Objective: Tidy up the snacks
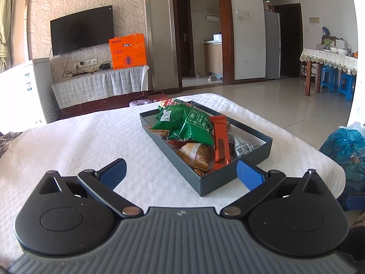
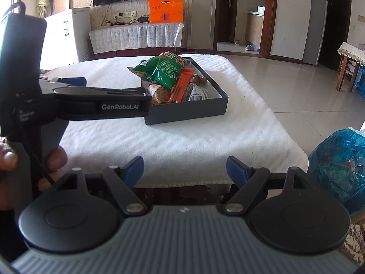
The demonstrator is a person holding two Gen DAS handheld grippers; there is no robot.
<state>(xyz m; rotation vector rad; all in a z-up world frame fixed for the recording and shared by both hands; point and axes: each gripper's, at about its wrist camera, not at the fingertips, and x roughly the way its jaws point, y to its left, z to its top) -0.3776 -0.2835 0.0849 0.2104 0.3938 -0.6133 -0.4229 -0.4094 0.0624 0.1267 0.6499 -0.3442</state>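
Note:
A dark grey box (image 1: 213, 182) (image 2: 187, 113) sits on the white-towelled table (image 1: 91, 141) (image 2: 173, 141). It holds several snacks: a green bag (image 1: 189, 123) (image 2: 163, 70), an orange bar (image 1: 220, 143) (image 2: 181, 85), a tan packet (image 1: 196, 154) and a newsprint-patterned packet (image 1: 243, 143) (image 2: 198, 94). My left gripper (image 1: 181, 173) hovers open at the box's near corner, its right finger (image 1: 249, 174) in front of the box wall, nothing between the fingers. My right gripper (image 2: 184, 171) is open over the table's near edge, empty. The left gripper body (image 2: 100, 106) shows side-on in the right wrist view, held by a hand (image 2: 53, 159).
A blue plastic bag (image 1: 346, 148) (image 2: 340, 164) lies at the table's right edge. Beyond the table are a TV stand with an orange box (image 1: 127, 51), a white appliance (image 1: 25, 89), tiled floor (image 1: 285, 98), and a dining table with blue stools (image 1: 328, 82).

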